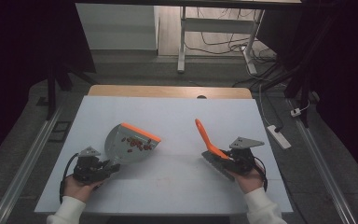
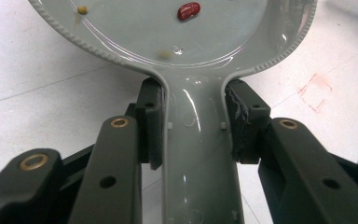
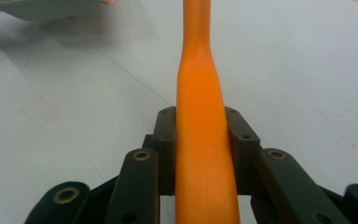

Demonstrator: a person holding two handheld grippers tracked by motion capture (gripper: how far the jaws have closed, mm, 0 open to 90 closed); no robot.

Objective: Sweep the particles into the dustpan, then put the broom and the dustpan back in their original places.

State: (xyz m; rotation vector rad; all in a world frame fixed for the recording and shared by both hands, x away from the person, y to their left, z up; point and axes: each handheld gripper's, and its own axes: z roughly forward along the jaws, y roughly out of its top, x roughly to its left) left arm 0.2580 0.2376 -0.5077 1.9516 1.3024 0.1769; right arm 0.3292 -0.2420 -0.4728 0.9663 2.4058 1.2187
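A grey dustpan (image 1: 123, 148) with an orange lip (image 1: 142, 133) is held tilted above the white table (image 1: 168, 112), with several red beans (image 1: 137, 143) lying in it. My left gripper (image 1: 103, 166) is shut on its handle; in the left gripper view the jaws clamp the grey handle (image 2: 193, 140) from both sides, and one red bean (image 2: 189, 10) lies in the pan. My right gripper (image 1: 230, 161) is shut on a brush with an orange handle (image 1: 205, 135) that points up and away, its grey bristles (image 1: 216, 167) near the table. In the right gripper view that orange handle (image 3: 200, 116) runs between the jaws.
The white table has a wooden strip (image 1: 168, 91) along its far edge. A faint red square mark (image 2: 317, 88) is on the surface right of the dustpan handle. A power strip (image 1: 278, 136) lies on the floor at the right. Desk legs and cables stand beyond the table.
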